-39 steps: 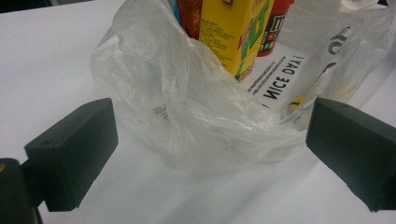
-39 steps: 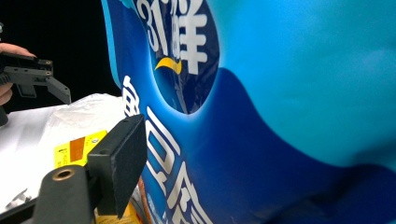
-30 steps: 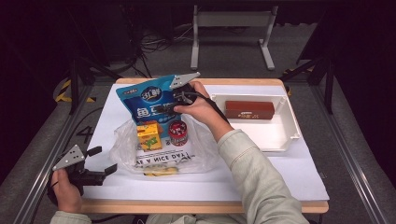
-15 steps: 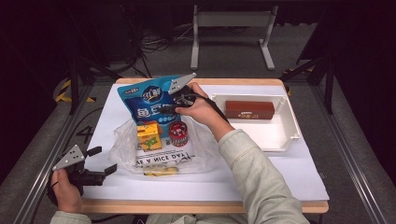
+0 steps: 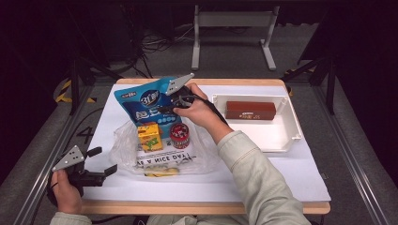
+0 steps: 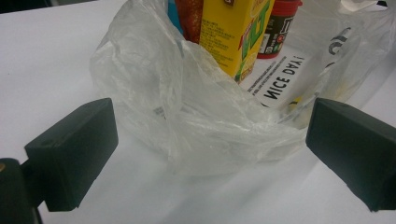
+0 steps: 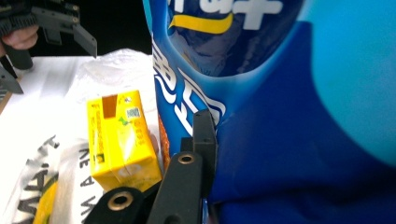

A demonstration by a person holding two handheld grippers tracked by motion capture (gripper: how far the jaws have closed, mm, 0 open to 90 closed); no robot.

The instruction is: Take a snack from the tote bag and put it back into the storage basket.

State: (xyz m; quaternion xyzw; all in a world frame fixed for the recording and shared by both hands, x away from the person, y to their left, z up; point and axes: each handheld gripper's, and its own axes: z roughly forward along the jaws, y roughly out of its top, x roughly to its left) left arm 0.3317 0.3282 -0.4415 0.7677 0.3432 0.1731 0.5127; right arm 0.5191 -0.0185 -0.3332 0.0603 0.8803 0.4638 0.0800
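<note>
Gripping a blue snack bag in the right gripper, jaws pinched tight on the bag's right edge, far of the table's middle. Showing, in the right gripper view, one black jaw pressed flat against the glossy blue snack bag, with the bag crowding most of that picture. Standing just near of the bag, side by side: a yellow juice carton at left and a small red-lidded cup at right, both resting on a crumpled clear plastic bag printed with "A NICE DAY". Lying inside that plastic bag at its near edge, something yellow, too flattened to name. Hovering at the near left corner of the white-covered table, the left gripper, jaws spread wide, holding nothing, pointing toward the plastic bag. Framing, in the left gripper view, the rumpled plastic bag between the two wide-apart jaws, not touching it. Sitting at the far right, well apart from the bags, a white tray holding a brown rectangular box.
</note>
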